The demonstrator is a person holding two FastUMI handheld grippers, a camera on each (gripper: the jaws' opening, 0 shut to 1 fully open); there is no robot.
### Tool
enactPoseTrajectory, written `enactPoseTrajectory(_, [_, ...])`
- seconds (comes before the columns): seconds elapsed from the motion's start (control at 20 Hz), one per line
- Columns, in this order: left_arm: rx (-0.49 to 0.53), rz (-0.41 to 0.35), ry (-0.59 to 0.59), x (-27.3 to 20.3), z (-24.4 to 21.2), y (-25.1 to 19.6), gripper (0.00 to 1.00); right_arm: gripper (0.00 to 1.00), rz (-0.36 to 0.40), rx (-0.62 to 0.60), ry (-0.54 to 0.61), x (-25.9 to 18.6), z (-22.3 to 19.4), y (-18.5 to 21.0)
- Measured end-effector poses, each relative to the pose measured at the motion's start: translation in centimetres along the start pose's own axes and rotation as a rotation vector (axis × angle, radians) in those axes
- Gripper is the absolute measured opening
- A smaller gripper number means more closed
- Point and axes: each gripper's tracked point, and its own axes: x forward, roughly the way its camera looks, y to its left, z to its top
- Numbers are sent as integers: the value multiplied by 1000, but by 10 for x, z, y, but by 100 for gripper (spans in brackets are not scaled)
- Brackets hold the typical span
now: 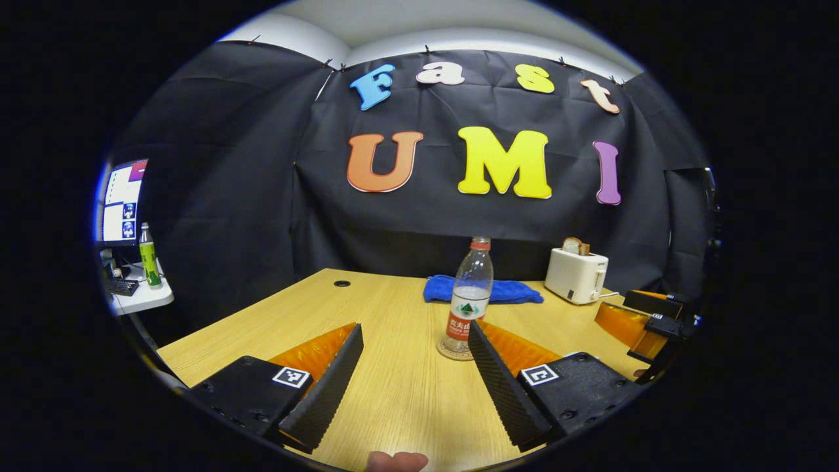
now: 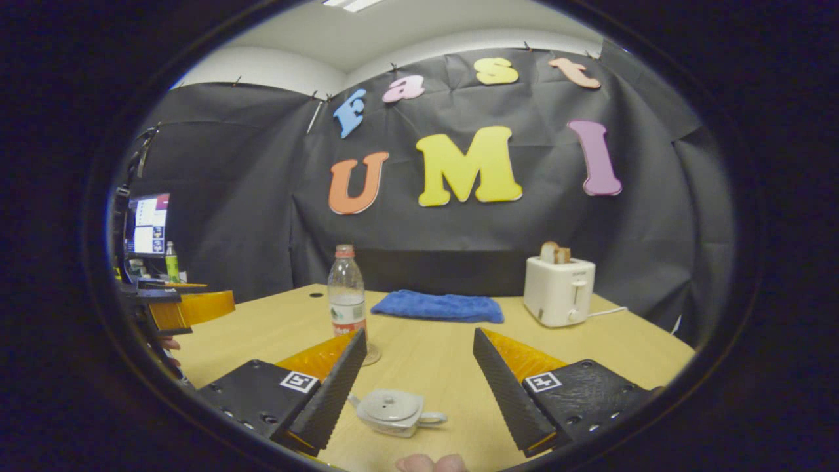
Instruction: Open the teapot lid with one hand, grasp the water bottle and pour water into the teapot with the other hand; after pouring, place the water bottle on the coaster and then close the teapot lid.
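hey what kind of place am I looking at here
Probably a staged recording booth, not a real kitchen: black cloth wall, a wooden table set with a toaster, water bottle and teapot, and a monitor off to the side.

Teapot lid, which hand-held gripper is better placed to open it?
Right. The teapot, lid on, lies just below the open right hand-held gripper; the open left hand-held gripper faces the water bottle.
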Motion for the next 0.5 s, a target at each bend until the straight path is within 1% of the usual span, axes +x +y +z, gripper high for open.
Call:
enactPoseTrajectory(0.05, [13,-16,-15,-3,9,-9,100,97,-32,-8,-29,-10,15,-9])
enactPoseTrajectory(0.15, [45,-51,-53,-14,30,-26,100,98,-73,1,-60,-27,36,-21])
enactPoseTrajectory(0.25, [72,-77,-89,-28,44,-47,100,98,-83,31,-55,-40,45,-27])
enactPoseTrajectory(0.4, [105,-54,-117,-44,51,-62,100,98,-86,53,-47,-52,44,-31])
enactPoseTrajectory(0.45, [105,-40,-125,-48,49,-64,100,96,-87,55,-41,-56,39,-32])
enactPoseTrajectory(0.5, [103,-27,-139,-52,50,-66,100,98,-97,69,-39,-59,32,-37])
